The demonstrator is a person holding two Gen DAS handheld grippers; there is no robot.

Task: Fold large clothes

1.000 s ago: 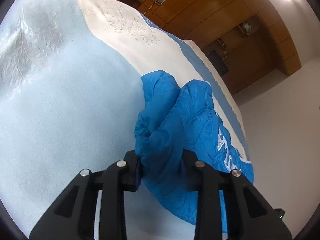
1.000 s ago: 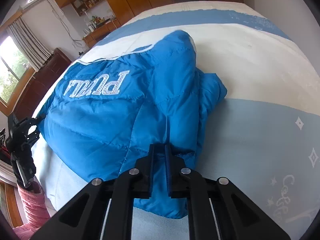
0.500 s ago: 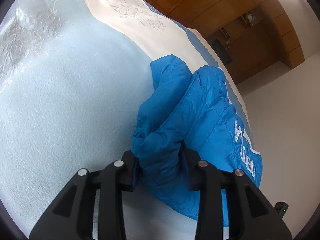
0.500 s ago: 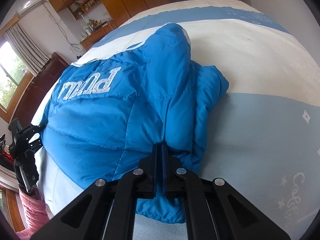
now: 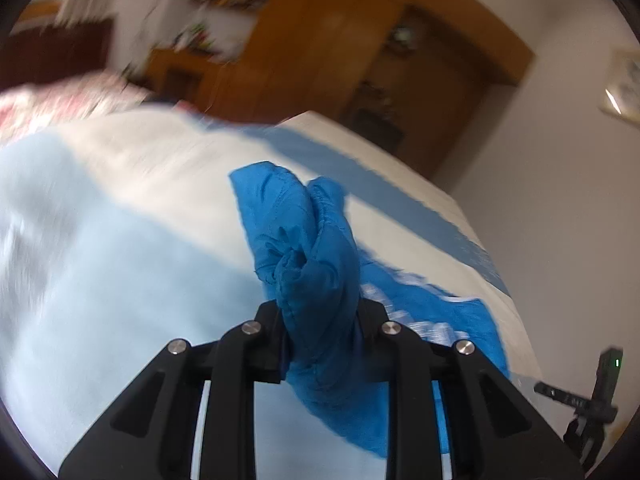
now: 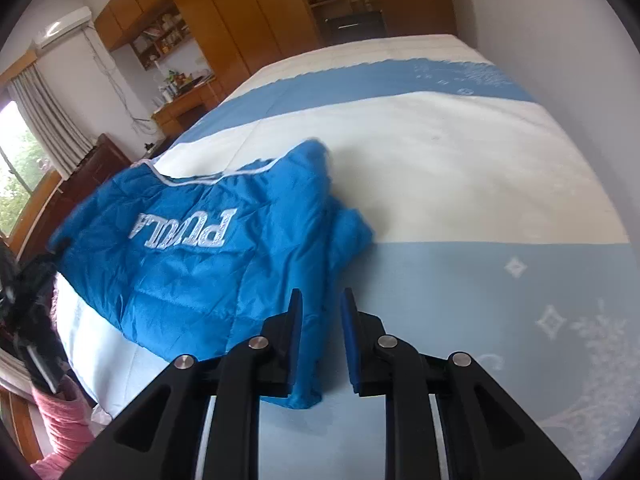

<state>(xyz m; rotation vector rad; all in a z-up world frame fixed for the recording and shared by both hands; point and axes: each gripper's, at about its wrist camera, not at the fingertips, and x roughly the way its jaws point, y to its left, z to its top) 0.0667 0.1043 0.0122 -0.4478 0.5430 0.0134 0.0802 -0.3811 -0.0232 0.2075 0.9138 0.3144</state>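
Only legible text: white "PUMA" lettering on the blue jacket (image 6: 192,248), upside down in right wrist view.

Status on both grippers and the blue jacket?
Left gripper shut on bunched blue jacket, lifting it. Right gripper open, jaws apart, hem lying between them. Jacket partly folded on bed. Nothing obstructing.

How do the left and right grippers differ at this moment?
The left gripper is clamped on a bunched wad of the blue jacket, lifting it; the right gripper has its jaws apart, with fabric lying loose between them. The left view is motion-blurred; the right is sharp. Both are over the striped bedspread.
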